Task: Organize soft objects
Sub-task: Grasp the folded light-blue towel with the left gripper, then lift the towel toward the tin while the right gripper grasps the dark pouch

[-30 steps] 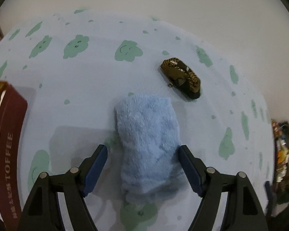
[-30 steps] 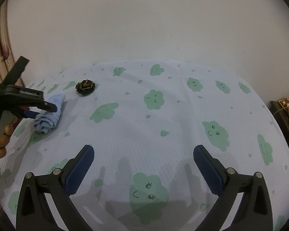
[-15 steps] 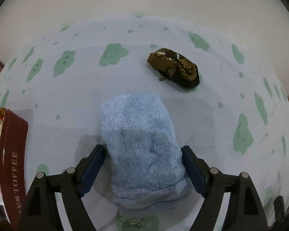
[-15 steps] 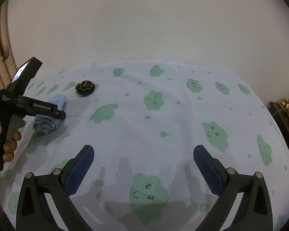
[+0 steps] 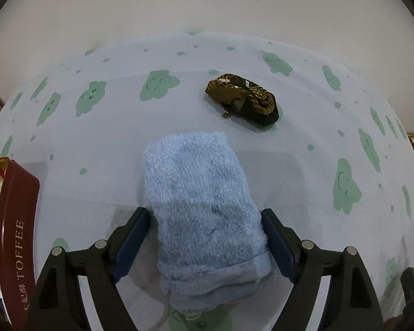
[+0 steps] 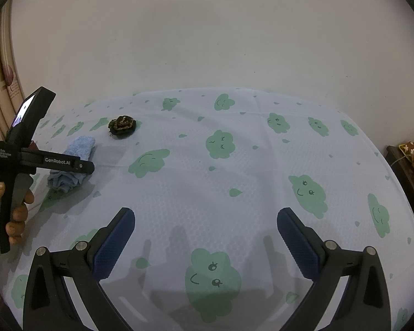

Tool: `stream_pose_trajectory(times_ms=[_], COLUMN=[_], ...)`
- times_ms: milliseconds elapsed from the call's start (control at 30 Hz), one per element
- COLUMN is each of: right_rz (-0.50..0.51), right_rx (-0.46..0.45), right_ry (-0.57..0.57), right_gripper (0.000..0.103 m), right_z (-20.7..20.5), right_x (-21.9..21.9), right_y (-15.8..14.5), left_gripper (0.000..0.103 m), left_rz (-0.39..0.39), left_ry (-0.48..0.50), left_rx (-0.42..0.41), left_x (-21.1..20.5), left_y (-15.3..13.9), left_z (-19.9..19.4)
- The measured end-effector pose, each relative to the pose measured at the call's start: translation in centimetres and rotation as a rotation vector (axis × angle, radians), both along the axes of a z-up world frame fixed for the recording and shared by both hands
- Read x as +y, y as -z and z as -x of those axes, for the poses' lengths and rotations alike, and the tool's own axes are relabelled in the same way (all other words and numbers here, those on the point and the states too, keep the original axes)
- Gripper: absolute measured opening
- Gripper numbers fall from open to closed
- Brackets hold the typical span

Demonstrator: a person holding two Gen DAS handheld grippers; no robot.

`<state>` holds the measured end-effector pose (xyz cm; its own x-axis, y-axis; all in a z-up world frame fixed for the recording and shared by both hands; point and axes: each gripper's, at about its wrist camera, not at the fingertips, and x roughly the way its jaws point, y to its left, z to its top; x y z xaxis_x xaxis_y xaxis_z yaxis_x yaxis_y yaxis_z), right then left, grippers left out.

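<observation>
A folded light blue towel lies on the cloud-print sheet. My left gripper is open, with one jaw on each side of the towel's near end, close to it. A dark brown patterned cloth bundle lies beyond the towel. In the right wrist view the towel and the bundle sit at the far left, with the left gripper's body across the towel. My right gripper is open and empty above the sheet.
A dark red TOFFEE tin with white contents stands at the left edge of the left wrist view. A dark cabinet with small items is at the right. A wall runs behind the bed.
My left gripper has tilted and moved forward around the towel, so its jaws now flank the towel more closely. The right gripper has not moved.
</observation>
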<state>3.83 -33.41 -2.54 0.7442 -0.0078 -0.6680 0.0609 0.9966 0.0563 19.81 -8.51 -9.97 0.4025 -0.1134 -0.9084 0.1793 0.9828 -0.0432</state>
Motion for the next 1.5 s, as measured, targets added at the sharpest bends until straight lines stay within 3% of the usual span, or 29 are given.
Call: stream_pose_trajectory(times_ms=[100, 167, 233, 433, 700, 1067, 1500], right_rz=[0.000, -0.001, 0.000, 0.000, 0.006, 0.031, 0.064], right_rx=[0.001, 0.001, 0.001, -0.002, 0.008, 0.032, 0.190], right_ry=[-0.001, -0.001, -0.001, -0.001, 0.004, 0.021, -0.025], right_gripper=[0.102, 0.102, 0.102, 0.102, 0.102, 0.102, 0.102], right_z=[0.0, 0.0, 0.0, 0.0, -0.3, -0.5, -2.6], right_x=[0.0, 0.0, -0.1, -0.1, -0.1, 0.1, 0.7], right_y=[0.0, 0.0, 0.0, 0.0, 0.2, 0.4, 2.4], left_gripper=[0.080, 0.048, 0.032, 0.030, 0.030, 0.031, 0.033], left_rz=[0.003, -0.006, 0.025, 0.094, 0.046, 0.074, 0.134], left_ry=[0.019, 0.018, 0.017, 0.013, 0.096, 0.122, 0.059], left_rx=[-0.014, -0.045, -0.049, -0.094, -0.202, -0.195, -0.208], left_x=[0.5, 0.7, 1.6, 3.5, 3.0, 4.7, 10.2], left_y=[0.0, -0.3, -0.7, -1.6, -5.1, -7.1, -9.6], left_z=[0.2, 0.8, 1.3, 3.9, 9.4, 15.8, 18.8])
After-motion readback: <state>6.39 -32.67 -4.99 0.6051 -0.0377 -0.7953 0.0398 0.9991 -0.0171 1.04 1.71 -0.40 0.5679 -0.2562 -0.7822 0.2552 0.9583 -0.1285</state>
